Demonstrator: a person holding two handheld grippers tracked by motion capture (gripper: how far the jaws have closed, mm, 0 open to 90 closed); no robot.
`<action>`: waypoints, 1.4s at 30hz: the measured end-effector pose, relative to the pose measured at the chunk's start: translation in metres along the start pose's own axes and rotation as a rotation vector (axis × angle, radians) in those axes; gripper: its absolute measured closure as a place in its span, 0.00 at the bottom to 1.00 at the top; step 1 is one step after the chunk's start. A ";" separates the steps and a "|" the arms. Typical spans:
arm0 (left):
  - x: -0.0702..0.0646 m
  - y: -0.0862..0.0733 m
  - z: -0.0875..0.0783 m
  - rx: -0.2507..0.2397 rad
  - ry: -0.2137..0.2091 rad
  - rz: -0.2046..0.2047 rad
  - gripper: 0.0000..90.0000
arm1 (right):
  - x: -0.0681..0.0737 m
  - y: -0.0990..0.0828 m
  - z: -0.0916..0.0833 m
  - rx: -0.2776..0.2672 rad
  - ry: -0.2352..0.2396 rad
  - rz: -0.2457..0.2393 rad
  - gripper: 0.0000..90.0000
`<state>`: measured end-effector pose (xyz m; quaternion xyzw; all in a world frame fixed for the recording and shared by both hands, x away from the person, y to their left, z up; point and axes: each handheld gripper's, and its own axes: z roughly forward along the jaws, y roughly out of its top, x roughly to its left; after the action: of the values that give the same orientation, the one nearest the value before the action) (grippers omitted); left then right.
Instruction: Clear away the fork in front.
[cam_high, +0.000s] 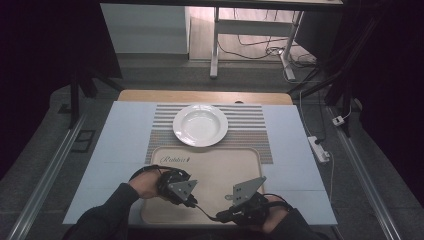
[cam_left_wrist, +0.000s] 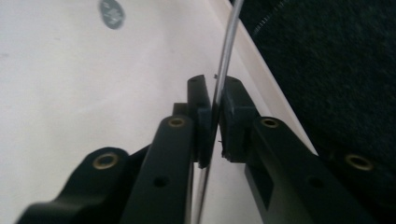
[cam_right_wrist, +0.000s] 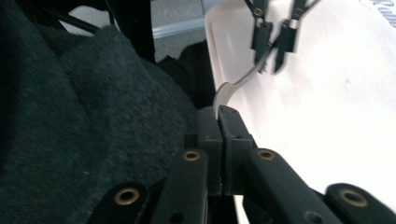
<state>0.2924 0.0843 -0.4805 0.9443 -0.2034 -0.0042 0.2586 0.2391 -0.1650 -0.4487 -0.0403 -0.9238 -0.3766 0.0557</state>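
**Both grippers clamp one slim metal utensil over the tray**

The utensil (cam_right_wrist: 238, 84) is mostly hidden: the left gripper view shows only a thin shiny shaft (cam_left_wrist: 224, 51) on edge, and the right gripper view only a curved, flattened end, so its type cannot be told. In the high view it is too small to make out.

The left gripper (cam_high: 181, 190) has its jaws pressed on the shaft. The right gripper (cam_high: 245, 192) has its jaws together on the flattened end. Both hands sit low at the near edge, the grippers facing each other.

Beneath them lies a beige tray (cam_high: 220, 165) on a pale blue table (cam_high: 125, 130). A white deep plate (cam_high: 200, 125) rests on a striped mat (cam_high: 247, 120) beyond. Dark fabric fills the view edges.
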 end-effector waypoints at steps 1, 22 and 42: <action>-0.001 0.000 0.002 0.004 -0.017 0.004 0.94 | 0.000 0.000 0.000 0.000 0.000 0.000 0.96; 0.006 -0.005 -0.010 -0.003 -0.023 -0.452 0.96 | -0.029 -0.020 -0.023 -0.142 -0.271 0.122 0.41; -0.003 -0.017 -0.018 -0.002 0.105 -0.731 0.96 | -0.036 -0.027 -0.016 -0.082 -0.407 0.206 0.09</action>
<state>0.2977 0.1073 -0.4737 0.9534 0.1607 -0.0479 0.2509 0.2731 -0.1964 -0.4610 -0.2118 -0.8910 -0.3901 -0.0951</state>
